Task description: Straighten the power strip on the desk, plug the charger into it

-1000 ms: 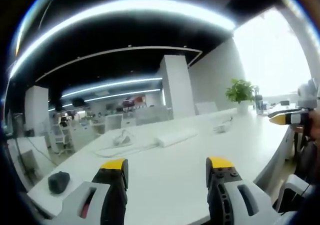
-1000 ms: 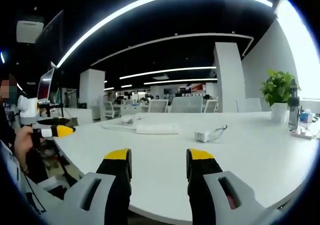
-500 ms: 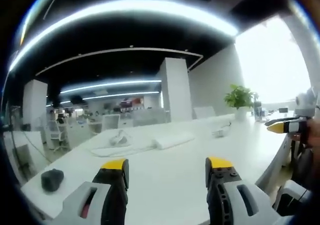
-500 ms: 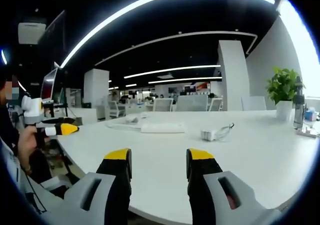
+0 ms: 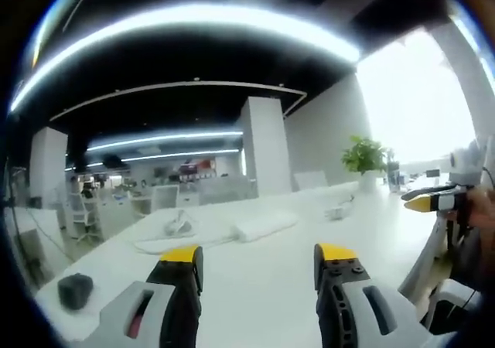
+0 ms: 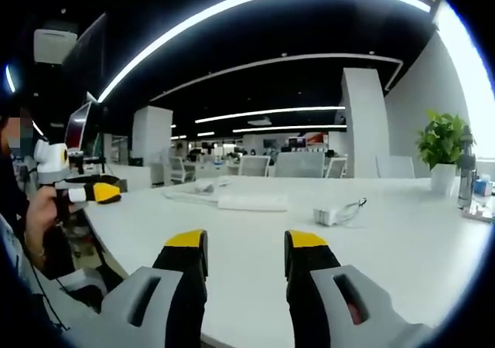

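Both my tongs spread, empty: left gripper (image 5: 251, 257) and right gripper (image 6: 237, 244) hover above the white desk (image 6: 402, 247). Power strip (image 6: 252, 202) lies far across the desk, charger (image 6: 329, 216) with its cable just right of it, apart. Potted plant (image 6: 443, 148) at far right; dark mouse (image 5: 75, 291) near left edge.

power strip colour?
White: the long rectangular power strip lies on the white desk, clearest in the right gripper view.
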{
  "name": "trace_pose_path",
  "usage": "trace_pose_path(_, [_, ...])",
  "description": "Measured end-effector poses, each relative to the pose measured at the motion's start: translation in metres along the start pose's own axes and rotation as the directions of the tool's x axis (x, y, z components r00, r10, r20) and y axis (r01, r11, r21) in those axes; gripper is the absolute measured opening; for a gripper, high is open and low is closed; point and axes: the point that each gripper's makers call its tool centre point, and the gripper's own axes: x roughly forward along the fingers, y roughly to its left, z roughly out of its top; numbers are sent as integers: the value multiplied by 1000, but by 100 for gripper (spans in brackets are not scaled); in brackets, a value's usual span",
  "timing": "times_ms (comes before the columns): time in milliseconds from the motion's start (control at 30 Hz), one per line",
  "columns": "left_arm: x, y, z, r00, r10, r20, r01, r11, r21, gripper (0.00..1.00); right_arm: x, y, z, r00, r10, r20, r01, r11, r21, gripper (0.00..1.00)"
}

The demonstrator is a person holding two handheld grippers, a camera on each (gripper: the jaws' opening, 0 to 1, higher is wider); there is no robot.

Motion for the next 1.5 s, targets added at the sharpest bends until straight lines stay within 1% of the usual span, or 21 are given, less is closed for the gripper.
trace_pose_path(67, [3, 1, -1, 1000, 3, -4, -3, 1000, 3, 59, 3, -1, 0, 1000, 5, -4, -5, 1000, 3, 40])
trace_pose_path(333, [18, 5, -4, 1000, -6, -27, 6, 1000, 19, 59, 16, -8, 1, 1000, -5, -21, 4, 999, -32, 40])
trace_pose_path(367, [19, 5, -5, 1000, -7, -30, 7, 1000, 20, 59, 17, -9, 1, 1000, -11, -21, 10, 999, -42, 40])
trace_pose_path(400, [23, 6, -8, 999, -11, -38, 12, 1000, 20, 59, 19, -16, 0, 999, -45, -28, 42, 994, -96, 40])
trace_pose_path(433, [26, 7, -9, 999, -15, -42, 16, 1000, 17, 59, 21, -19, -2, 997, -59, -40, 54, 991, -124, 40])
trace_pose_path(600, [41, 13, -12, 998, -26, -50, 27, 999, 22, 59, 32, -23, -3, 999, -20, -46, 17, 997, -72, 39])
trace_pose_path(733, [55, 15, -16, 997, -51, -60, 52, 999, 7, 58, 42, -29, -4, 998, -26, -52, 21, 995, -97, 38])
trace_pose_path(833, [66, 17, -18, 996, -61, -69, 62, 998, 8, 56, 51, -33, -2, 999, -7, -42, 3, 996, -85, 38])
trace_pose_path(933, [73, 16, -19, 995, -72, -74, 73, 997, 17, 55, 59, -34, 3, 999, 29, -14, -30, 997, -69, 38])
trace_pose_path(1067, [81, 12, -21, 991, -102, -84, 104, 994, 25, 54, 67, -36, 8, 999, 39, 18, -37, 995, -87, 35])
trace_pose_path(1167, [89, 7, -22, 987, -124, -99, 129, 991, 43, 54, 77, -37, 10, 998, 61, 21, -59, 995, -83, 34])
trace_pose_path(1333, [101, -2, -20, 978, -173, -116, 180, 982, 52, 54, 96, -34, 9, 996, 94, -1, -93, 991, -99, 34])
trace_pose_path(1500, [110, -9, -14, 973, -207, -106, 214, 975, 54, 54, 111, -32, 9, 994, 108, -20, -110, 988, -111, 34])
